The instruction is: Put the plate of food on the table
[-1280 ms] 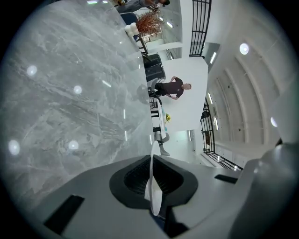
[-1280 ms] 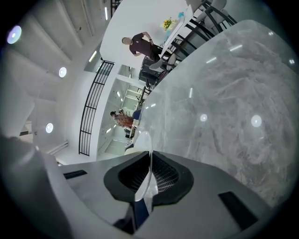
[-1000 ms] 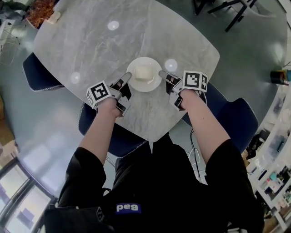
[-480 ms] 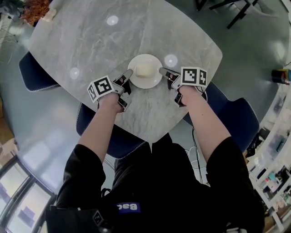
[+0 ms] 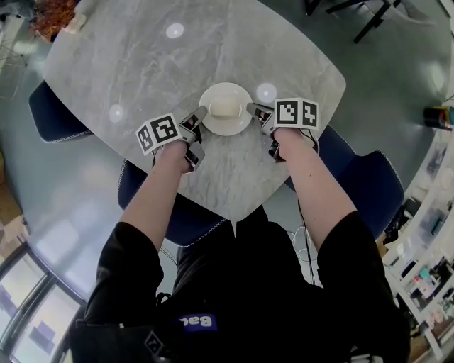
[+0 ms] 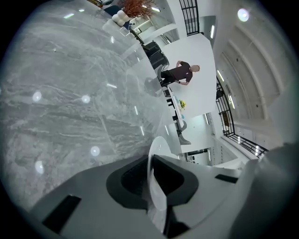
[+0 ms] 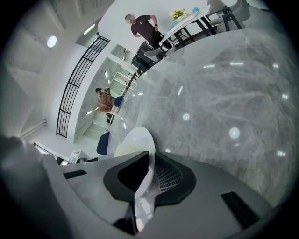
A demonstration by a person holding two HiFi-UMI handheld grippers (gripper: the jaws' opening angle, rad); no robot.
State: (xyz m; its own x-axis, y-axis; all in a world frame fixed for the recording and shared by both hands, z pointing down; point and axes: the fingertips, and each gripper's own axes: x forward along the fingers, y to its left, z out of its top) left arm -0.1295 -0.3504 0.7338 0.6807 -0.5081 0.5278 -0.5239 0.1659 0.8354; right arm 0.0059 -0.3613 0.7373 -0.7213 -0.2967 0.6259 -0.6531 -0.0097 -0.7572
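Observation:
A white plate (image 5: 225, 122) carrying a pale block of food (image 5: 224, 106) sits low over the grey marble table (image 5: 142, 64), near its front corner. My left gripper (image 5: 199, 115) is shut on the plate's left rim and my right gripper (image 5: 252, 108) is shut on its right rim. In the left gripper view the plate (image 6: 156, 154) runs edge-on between the dark pads. The right gripper view shows the plate (image 7: 135, 140) pinched the same way. Whether the plate rests on the table I cannot tell.
Dark blue chairs stand round the table: one at the left (image 5: 53, 113), one under its front edge (image 5: 177, 213), one at the right (image 5: 362, 181). A reddish plant (image 5: 53, 18) sits at the table's far left corner. A person (image 6: 180, 73) stands far off.
Both grippers, with the plate held between them, have shifted slightly further over the table. The hold on the rims has not changed.

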